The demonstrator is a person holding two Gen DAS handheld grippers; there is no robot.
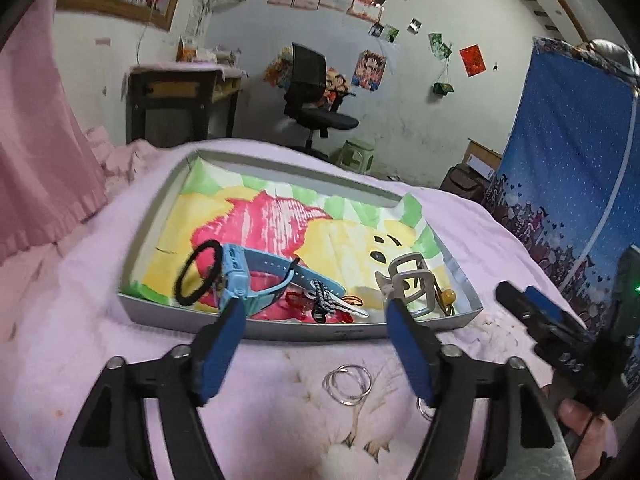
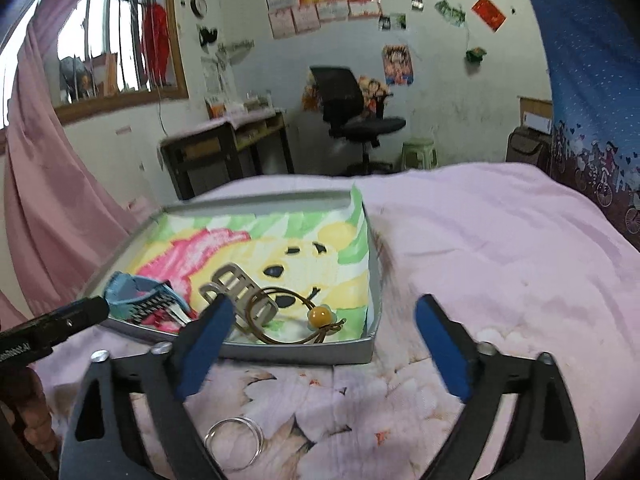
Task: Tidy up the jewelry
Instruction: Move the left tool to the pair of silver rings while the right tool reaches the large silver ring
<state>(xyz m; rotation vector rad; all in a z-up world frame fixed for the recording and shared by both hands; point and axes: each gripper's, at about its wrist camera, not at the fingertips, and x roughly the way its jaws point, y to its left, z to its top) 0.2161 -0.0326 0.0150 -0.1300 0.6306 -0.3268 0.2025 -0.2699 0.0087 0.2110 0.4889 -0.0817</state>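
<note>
Now both hand-held grippers stand with jaws apart and nothing between them: the left hand-held gripper (image 1: 312,322) and the right hand-held gripper (image 2: 324,320) each hover just short of the near wall of the tray (image 1: 280,330). What is left outside the tray is a pair of silver rings (image 1: 347,384), lying flat on the bed cover (image 1: 100,340) just before that near wall, touching or overlapping one another (being round, they offer no long axis to line up with). In the left wrist view they sit between the two fingers and slightly toward the right one; in the right wrist view they lie low beside the left finger. I judge the left gripper the better placed: the rings lie below and a little back from its tips.

Inside the tray lie a blue watch (image 1: 256,280), a black hair tie (image 1: 198,272), a grey buckle (image 1: 410,286) and a cord with an amber bead (image 2: 318,314).

The surface is a soft pink bed, so the rings may sink. Beyond stand a desk (image 2: 224,148) and an office chair (image 2: 352,108).
</note>
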